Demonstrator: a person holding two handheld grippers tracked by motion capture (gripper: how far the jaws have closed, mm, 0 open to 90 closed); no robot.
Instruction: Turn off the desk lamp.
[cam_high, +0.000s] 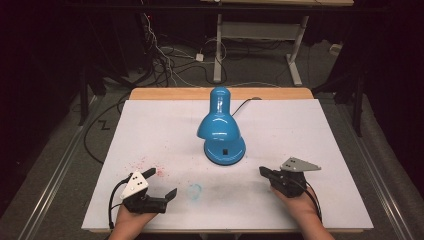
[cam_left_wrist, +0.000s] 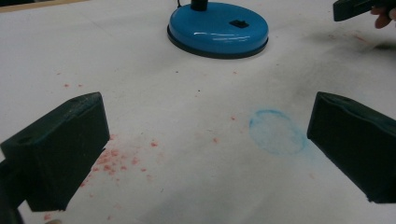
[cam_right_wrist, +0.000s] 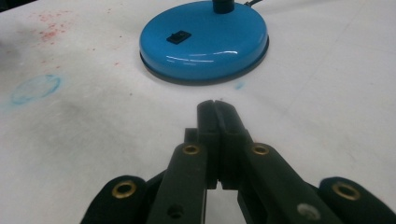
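A glossy blue desk lamp (cam_high: 220, 127) stands at the middle of the white table, its shade bent down over its round base (cam_high: 225, 149). The base (cam_right_wrist: 205, 39) carries a small black rocker switch (cam_right_wrist: 178, 36) on top. My right gripper (cam_high: 263, 171) is shut with nothing in it, low over the table at the front right, its tips (cam_right_wrist: 217, 105) pointing at the base from a short way off. My left gripper (cam_high: 162, 182) rests at the front left, jaws wide open and empty, the base (cam_left_wrist: 218, 28) far ahead of them.
A faint blue ring stain (cam_high: 194, 191) and red specks (cam_high: 150, 167) mark the white sheet (cam_high: 300, 130). The lamp's black cord (cam_high: 245, 102) runs off the far edge. Cables and a desk frame (cam_high: 260, 35) lie on the floor beyond.
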